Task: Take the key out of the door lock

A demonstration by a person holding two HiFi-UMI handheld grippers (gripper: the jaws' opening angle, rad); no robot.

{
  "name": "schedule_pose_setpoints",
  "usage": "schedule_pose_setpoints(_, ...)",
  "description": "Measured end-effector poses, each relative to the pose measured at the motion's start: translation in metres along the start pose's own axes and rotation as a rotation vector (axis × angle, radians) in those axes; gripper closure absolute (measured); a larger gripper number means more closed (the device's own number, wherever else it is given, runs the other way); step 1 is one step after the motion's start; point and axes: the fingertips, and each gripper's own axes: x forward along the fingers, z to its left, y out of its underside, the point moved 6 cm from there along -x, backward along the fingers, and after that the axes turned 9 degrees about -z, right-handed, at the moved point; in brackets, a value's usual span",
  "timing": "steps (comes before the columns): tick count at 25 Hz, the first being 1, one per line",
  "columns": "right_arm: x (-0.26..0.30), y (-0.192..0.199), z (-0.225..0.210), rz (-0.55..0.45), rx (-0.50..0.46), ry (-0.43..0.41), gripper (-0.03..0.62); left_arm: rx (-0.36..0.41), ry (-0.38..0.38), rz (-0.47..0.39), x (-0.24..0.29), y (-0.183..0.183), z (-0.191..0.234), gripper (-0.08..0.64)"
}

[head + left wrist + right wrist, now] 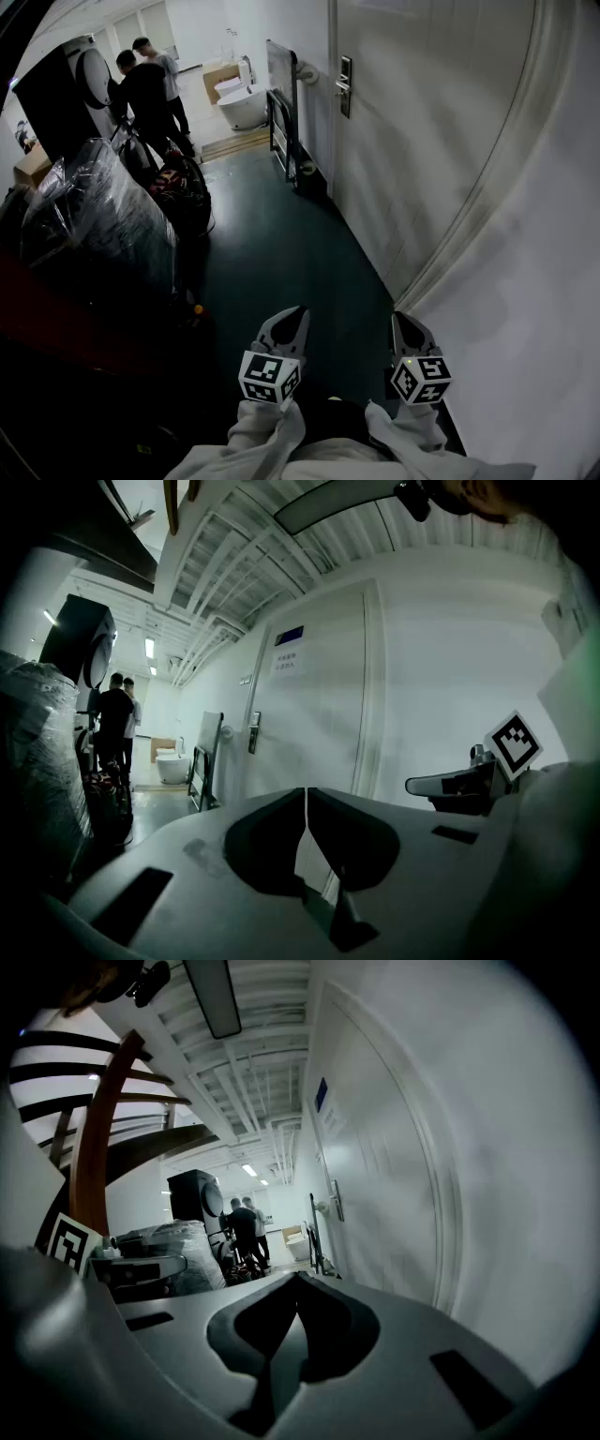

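The white door (412,122) stands along the right wall, its metal lock plate and handle (344,86) far ahead of me. The same lock plate (253,731) is small in the left gripper view, and the lock plate (335,1200) also shows in the right gripper view. No key can be made out at this distance. My left gripper (296,314) and right gripper (402,321) are held low and close to my body, far short of the door. Both are shut, tips touching, with nothing between them. The left gripper (306,792) and right gripper (297,1278) both aim down the corridor.
Two people (148,86) stand at the corridor's far end near a white fixture (242,105) and a cardboard box (218,77). Plastic-wrapped goods (94,220) and a dark machine (66,89) line the left. A folded rack (282,117) leans by the door.
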Motion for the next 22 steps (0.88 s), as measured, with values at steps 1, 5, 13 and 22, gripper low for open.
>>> schedule_pose_setpoints(1,0.001,0.001,0.001,0.001,-0.001,-0.005,0.541,-0.001,-0.004,-0.001,0.000,0.000,0.001,0.540)
schedule_pose_setpoints(5,0.005,0.003,0.000,0.004,0.003,-0.014,0.541,0.002,-0.016,-0.001,0.000,0.002,0.003,0.540)
schedule_pose_setpoints(13,0.007,0.003,-0.005,-0.003,0.008,-0.007,0.540,0.004,-0.016,0.001,0.006,0.004,-0.003,0.540)
schedule_pose_setpoints(22,0.004,0.011,-0.007,0.018,0.033,-0.009,0.540,-0.007,0.008,0.022,0.010,0.011,-0.015,0.540)
